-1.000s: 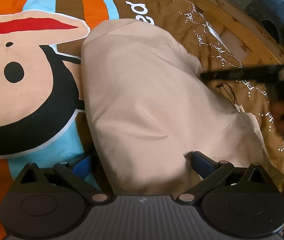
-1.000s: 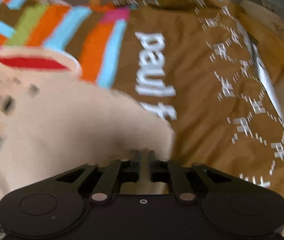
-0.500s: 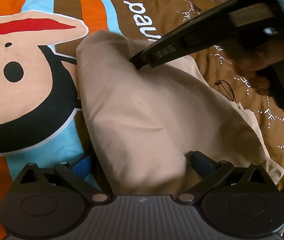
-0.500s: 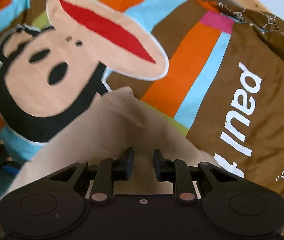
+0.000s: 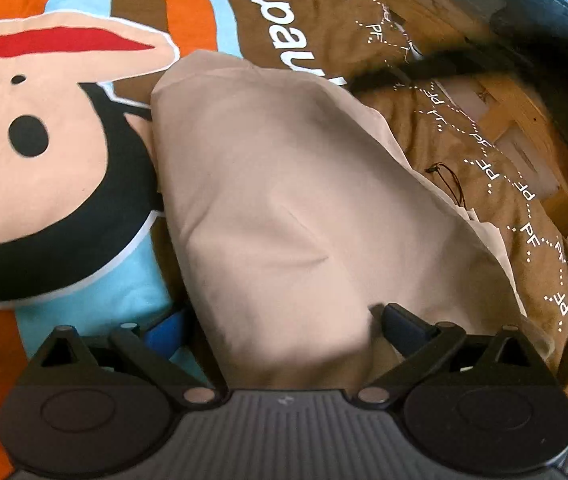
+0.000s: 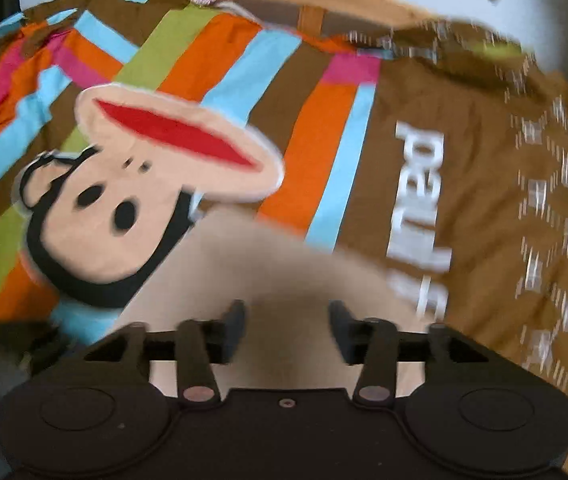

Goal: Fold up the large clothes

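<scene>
Straddling the beige garment [image 5: 284, 208] low in frame, the left gripper [image 5: 279, 328] is spread wide; the right gripper [image 6: 288, 332], parted, hovers over the striped monkey bedspread [image 6: 243, 92].

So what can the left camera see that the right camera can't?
Only the left view shows the black cord lying on the brown cover beside the beige cloth, and the left gripper, open with the cloth's near end bunched between its blue-tipped fingers. Only the right view shows the wooden headboard, the whole monkey head with its ear, and the right gripper, open above the cloth. Both show the beige cloth, the monkey's face on the striped cover, and the white letters.
</scene>
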### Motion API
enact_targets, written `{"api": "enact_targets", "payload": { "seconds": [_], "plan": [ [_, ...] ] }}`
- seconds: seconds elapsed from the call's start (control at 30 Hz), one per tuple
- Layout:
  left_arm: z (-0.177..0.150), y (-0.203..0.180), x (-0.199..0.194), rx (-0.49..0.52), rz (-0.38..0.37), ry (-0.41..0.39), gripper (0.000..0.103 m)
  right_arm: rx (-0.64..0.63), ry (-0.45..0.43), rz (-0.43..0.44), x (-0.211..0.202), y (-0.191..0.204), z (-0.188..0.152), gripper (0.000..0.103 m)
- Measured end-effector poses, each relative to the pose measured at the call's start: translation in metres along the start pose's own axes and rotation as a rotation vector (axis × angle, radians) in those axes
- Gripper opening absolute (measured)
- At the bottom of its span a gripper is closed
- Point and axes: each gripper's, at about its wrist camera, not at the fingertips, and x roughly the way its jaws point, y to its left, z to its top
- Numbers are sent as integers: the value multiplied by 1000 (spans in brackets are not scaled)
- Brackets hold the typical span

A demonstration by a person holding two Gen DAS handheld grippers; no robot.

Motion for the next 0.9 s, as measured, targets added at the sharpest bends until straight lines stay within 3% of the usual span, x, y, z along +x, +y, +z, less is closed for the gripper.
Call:
{"api": "enact_targets", "payload": {
  "seconds": [0.13, 0.27, 0.43, 0.57, 0.67, 0.8, 0.9],
  "plan": [
    [-8, 6, -12, -35, -15, 19, 101, 18, 73, -22, 13, -3, -51, 57],
    [-11, 4, -12, -18, 20, 23, 102, 241, -4, 34, 36, -23, -83, 63],
    [-8, 4, -15, -16, 26, 13, 103, 255, -65, -31, 11, -14, -92, 68],
    [-3, 8, -18, -52, -2, 25, 102, 288, -139, -109, -31, -14, -119, 98],
    [-3, 9, -21, -54, -3, 20, 102, 376, -191, -172, -49, -12, -150, 99],
    [-4, 8, -31, -63, 25, -33, 102, 526, -174, -207, -45, -12, -179, 100],
    [-4, 11, -40, -79, 64, -98, 102, 500, -148, -224, -46, -9, -180, 100]
  ]
}}
